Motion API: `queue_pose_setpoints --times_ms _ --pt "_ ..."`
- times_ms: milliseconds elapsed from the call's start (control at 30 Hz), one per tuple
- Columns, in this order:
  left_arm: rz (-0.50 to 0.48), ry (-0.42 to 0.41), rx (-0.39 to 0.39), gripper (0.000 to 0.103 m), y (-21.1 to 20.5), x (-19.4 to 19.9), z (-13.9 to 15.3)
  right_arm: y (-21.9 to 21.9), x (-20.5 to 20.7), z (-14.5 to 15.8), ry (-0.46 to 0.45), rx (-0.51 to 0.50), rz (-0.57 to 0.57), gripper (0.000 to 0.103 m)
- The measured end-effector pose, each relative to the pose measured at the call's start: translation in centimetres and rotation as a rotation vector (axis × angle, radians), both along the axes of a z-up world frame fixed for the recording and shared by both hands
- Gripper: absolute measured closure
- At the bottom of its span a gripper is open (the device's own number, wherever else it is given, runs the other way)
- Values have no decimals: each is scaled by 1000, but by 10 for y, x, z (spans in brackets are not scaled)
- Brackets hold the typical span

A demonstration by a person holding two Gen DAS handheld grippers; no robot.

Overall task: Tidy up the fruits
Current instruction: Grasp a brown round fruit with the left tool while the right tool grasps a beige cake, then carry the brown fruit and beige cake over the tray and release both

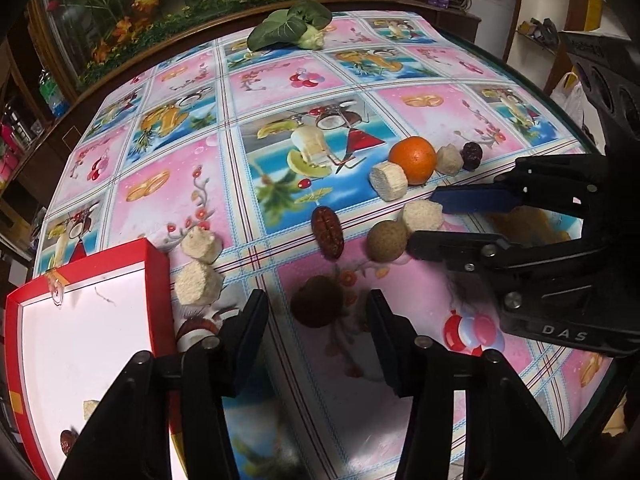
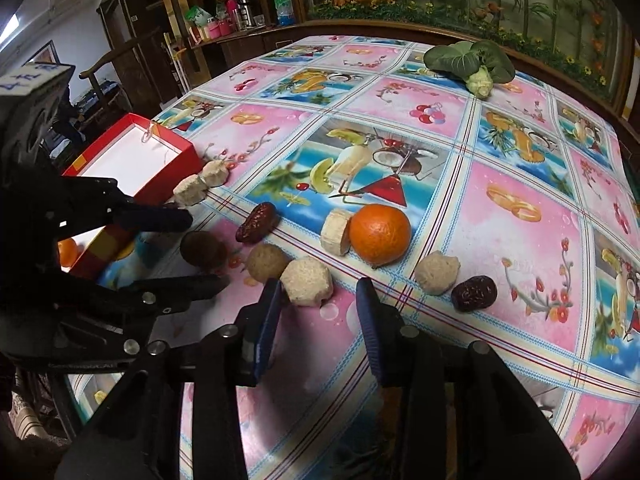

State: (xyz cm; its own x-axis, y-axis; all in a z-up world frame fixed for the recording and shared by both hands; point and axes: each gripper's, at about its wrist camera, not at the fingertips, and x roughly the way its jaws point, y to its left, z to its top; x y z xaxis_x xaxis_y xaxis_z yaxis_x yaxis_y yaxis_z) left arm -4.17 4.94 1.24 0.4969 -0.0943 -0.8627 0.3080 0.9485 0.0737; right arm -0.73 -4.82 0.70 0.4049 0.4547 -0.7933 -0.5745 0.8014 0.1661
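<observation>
My left gripper (image 1: 316,308) points down at the table, open, with a brown round fruit (image 1: 316,306) lying between its fingertips and a gap on each side. From the right wrist view the same gripper (image 2: 204,250) brackets that fruit (image 2: 202,248). My right gripper (image 2: 320,292) is open too; a pale cylindrical piece (image 2: 306,284) lies just beyond its tips, against the left finger. An orange (image 2: 380,232), a red date (image 2: 256,222), a tan ball (image 2: 266,262) and a dark date (image 2: 474,293) lie close by. The red box (image 1: 158,292) stands at the left.
The box has a white floor holding a pale piece (image 1: 90,408) and a dark date (image 1: 66,440). Two more pale pieces (image 1: 198,284) lie against its wall. A leafy green vegetable (image 1: 292,28) sits at the table's far edge. Shelves and a flower mural ring the table.
</observation>
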Motion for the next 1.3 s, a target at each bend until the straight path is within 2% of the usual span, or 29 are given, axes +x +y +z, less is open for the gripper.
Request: queue_pose_setpoints --times_ms 100,167,300,500,667,933,1167,1300 --pt "-3 -1 -13 58 -2 0 0 2 -1 0 -11 -1 0 70" --pt "4 -4 -15 58 -2 1 0 3 -1 -1 -19 -5 -2 72" --pt "14 -7 -37 68 -4 -1 0 4 0 -1 -28 -7 -6 75" --pt "13 -12 -42 79 -7 -3 0 4 0 -1 -30 0 -11 76" --pt "18 -30 -16 78 -6 -6 3 2 0 2 -27 20 -16 76" --pt "46 -98 2 79 12 -15 22 3 -5 18 -56 118 -9 76" --pt "118 -145 16 79 46 -25 36 23 -7 26 -56 169 0 75" --pt "176 -169 34 79 76 -32 43 53 -11 32 -54 204 24 75"
